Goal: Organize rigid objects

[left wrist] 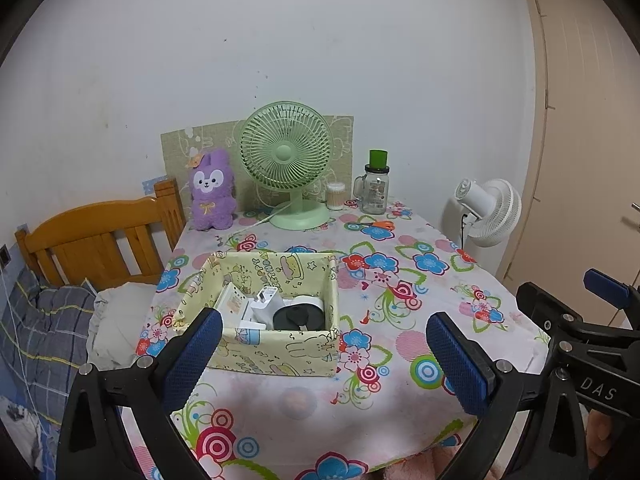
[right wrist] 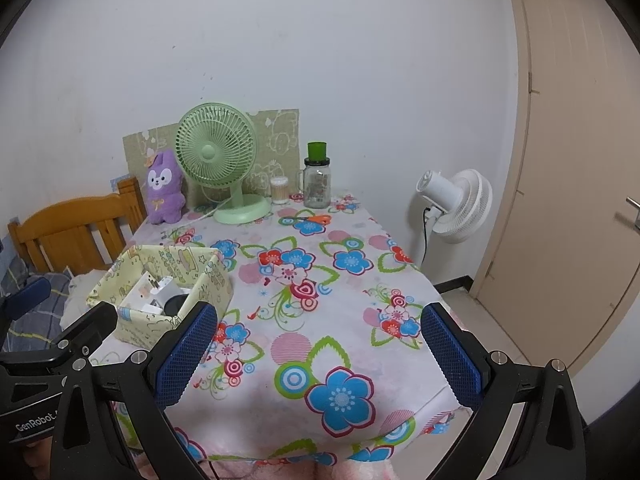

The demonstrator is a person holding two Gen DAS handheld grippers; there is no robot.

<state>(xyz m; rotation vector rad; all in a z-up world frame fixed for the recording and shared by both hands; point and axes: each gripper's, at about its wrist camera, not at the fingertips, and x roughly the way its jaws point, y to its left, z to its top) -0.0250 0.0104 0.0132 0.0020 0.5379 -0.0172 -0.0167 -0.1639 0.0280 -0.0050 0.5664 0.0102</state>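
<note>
- Grippers: left gripper (left wrist: 322,354) and right gripper (right wrist: 318,354) both hover with jaws spread wide, empty.
- Pale yellow printed fabric box (left wrist: 280,354) on the floral tablecloth (right wrist: 320,280) holds white chargers (left wrist: 262,300).

The worktop (right wrist: 344,320) is bare in front and right. The box (left wrist: 276,344) blocks the left, the fan (left wrist: 286,152) the back.

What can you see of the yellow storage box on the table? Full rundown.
The storage box is an open-topped rectangular bin, apparently fabric-covered, pale yellow with cartoon prints of rabbits, stars and lettering. It sits upright on the floral tablecloth near the table's left edge, beside the bed. Inside lie white boxes or adapters and a round black-and-white device. Neither the left gripper nor the right gripper touches it.
</note>
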